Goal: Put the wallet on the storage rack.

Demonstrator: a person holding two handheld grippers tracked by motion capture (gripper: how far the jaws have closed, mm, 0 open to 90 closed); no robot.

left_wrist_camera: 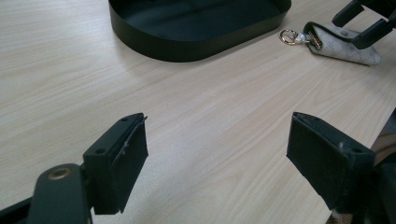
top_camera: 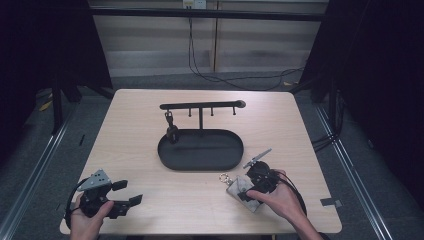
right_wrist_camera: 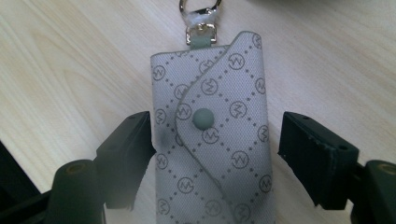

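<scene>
A grey patterned key pouch point(top_camera: 240, 188) with a snap button and a gold clasp ring lies flat on the table's front right, also seen as the pouch point(right_wrist_camera: 215, 140) up close and the pouch point(left_wrist_camera: 343, 44) farther off. My right gripper point(top_camera: 246, 192) is open and straddles the pouch, one jaw on each side. In the right gripper view, the right gripper point(right_wrist_camera: 215, 149) has its left jaw at the pouch's edge and its right jaw slightly apart. My left gripper point(top_camera: 129, 192) is open over bare wood at the front left; nothing is between the left gripper point(left_wrist_camera: 217, 163) jaws.
A black oval tray point(top_camera: 165, 155) sits mid-table with a T-shaped hook stand point(top_camera: 201, 106) rising from it. A small dark item point(top_camera: 171, 131) hangs from the stand's left hook. The tray wall point(left_wrist_camera: 187, 46) lies ahead of my left gripper. Dark curtains flank the table.
</scene>
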